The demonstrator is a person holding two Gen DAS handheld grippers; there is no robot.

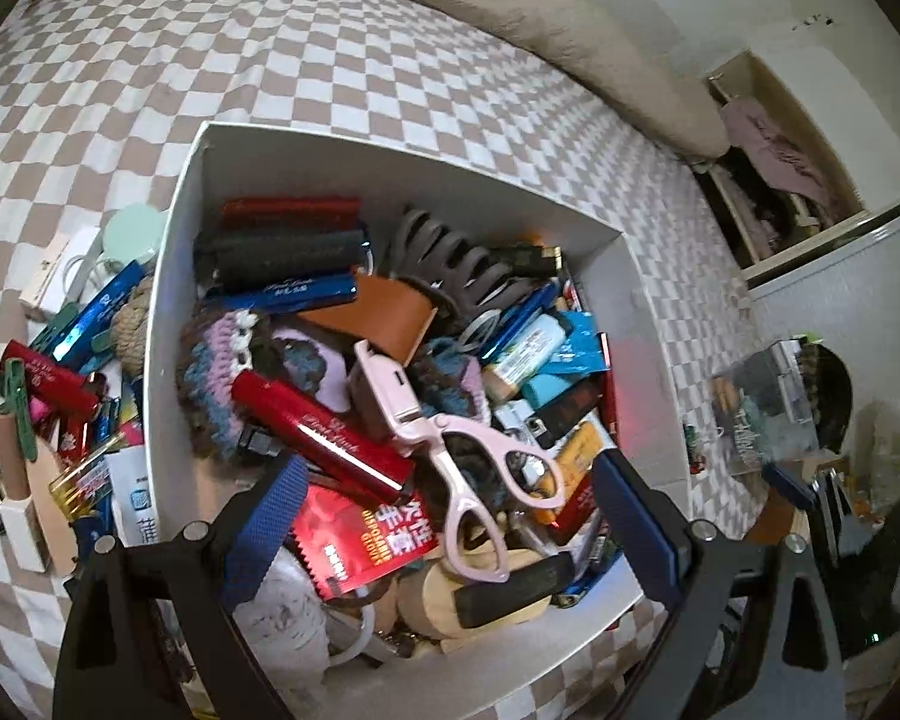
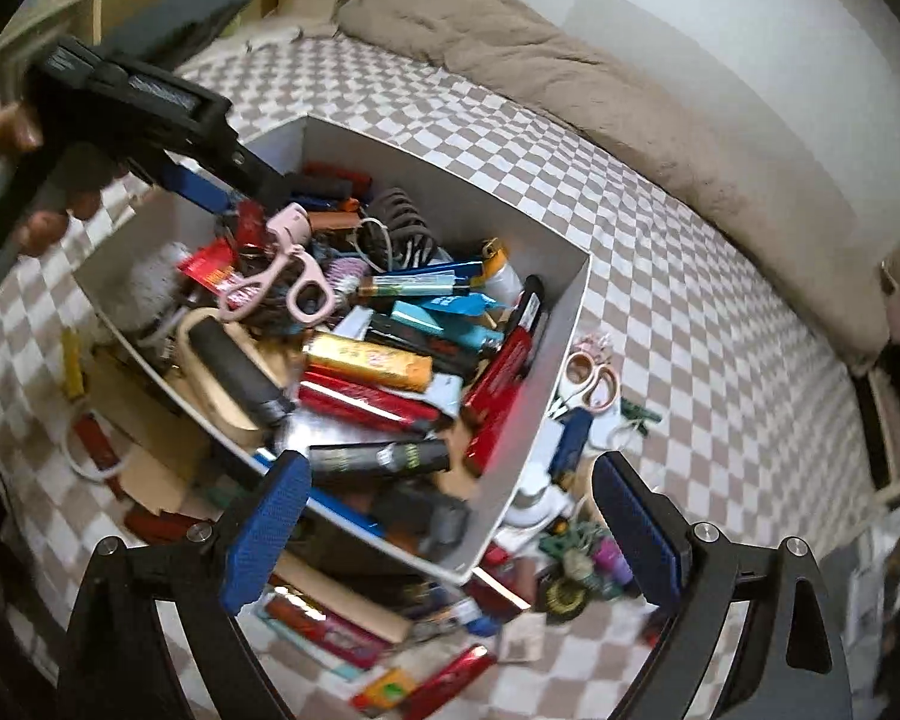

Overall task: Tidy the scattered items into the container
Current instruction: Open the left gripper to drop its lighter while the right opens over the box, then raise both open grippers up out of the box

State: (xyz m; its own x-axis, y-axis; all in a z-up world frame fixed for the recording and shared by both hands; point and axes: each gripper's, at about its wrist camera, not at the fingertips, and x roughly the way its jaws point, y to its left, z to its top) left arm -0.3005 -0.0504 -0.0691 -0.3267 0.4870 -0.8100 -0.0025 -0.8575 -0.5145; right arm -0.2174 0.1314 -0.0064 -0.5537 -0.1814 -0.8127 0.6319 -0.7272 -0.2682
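A white box (image 1: 390,180) stands on the checked bed cover, heaped with tubes, packets, a brown hair claw (image 1: 444,258) and a pink scissor-handled tool (image 1: 450,450). My left gripper (image 1: 450,519) hangs open over the box's near side, with nothing between its blue pads (image 1: 267,528). In the right wrist view the same box (image 2: 480,204) lies below my right gripper (image 2: 450,525), which is open and empty above the box's near corner. The left gripper (image 2: 222,186) reaches in from the upper left, held by a hand (image 2: 42,222). Loose items lie around the box: orange-handled scissors (image 2: 591,378), a red tube (image 2: 450,678), blue tubes (image 1: 96,312).
A beige blanket (image 2: 570,78) runs along the wall behind the bed. More clutter sits left of the box, with a mint round lid (image 1: 132,234) and a red tube (image 1: 48,378). An open wardrobe shelf (image 1: 774,180) is at the right. Checked cover (image 2: 720,330) lies right of the box.
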